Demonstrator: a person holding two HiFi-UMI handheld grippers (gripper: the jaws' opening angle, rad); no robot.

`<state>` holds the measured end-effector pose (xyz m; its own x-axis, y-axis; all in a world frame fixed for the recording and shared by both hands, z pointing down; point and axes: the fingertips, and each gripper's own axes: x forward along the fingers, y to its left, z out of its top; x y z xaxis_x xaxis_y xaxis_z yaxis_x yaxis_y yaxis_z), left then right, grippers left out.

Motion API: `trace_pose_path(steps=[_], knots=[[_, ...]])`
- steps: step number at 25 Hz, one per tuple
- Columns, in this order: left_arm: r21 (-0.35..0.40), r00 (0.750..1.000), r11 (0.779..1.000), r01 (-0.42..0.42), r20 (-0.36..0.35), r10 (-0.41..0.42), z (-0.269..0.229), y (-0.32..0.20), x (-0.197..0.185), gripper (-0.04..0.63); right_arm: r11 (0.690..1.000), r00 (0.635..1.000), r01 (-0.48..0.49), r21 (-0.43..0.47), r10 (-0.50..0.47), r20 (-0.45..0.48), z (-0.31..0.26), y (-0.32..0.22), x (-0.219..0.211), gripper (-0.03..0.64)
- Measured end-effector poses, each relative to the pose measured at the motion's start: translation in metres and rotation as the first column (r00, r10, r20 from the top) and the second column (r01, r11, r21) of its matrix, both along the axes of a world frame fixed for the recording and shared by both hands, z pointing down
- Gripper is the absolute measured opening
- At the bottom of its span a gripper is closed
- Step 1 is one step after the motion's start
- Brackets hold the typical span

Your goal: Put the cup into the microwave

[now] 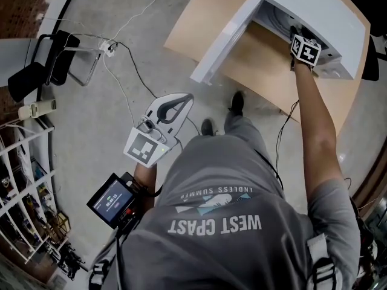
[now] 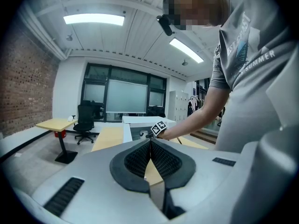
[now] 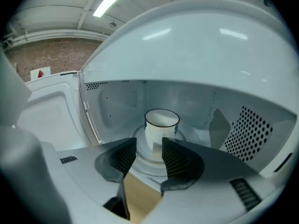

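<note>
A white cup with a dark rim stands upright on the turntable inside the white microwave. My right gripper sits just in front of it, open, with the cup beyond the fingertips and nothing pressed between the pads. In the head view the right gripper reaches into the microwave, whose door hangs open to the left. My left gripper hangs low beside the person's body, away from the table. Its pads meet, with nothing between them.
The microwave stands on a light wooden table. Cables and a power strip lie on the grey floor, a black chair stands at the left, and white shelving lines the left edge.
</note>
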<state>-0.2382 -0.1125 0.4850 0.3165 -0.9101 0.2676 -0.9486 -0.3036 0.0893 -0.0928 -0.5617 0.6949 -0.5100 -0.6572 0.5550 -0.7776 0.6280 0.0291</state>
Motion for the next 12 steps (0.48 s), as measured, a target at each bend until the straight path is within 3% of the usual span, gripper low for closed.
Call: trace_pose_path(steps=[12], knots=[[0.069,0.999,0.997,-0.038,0.004,0.038,-0.007,0.02,0.004,0.02,0.999,0.998,-0.017,0.032,0.015,0.058,-0.037,0.037,0.017,0.161]])
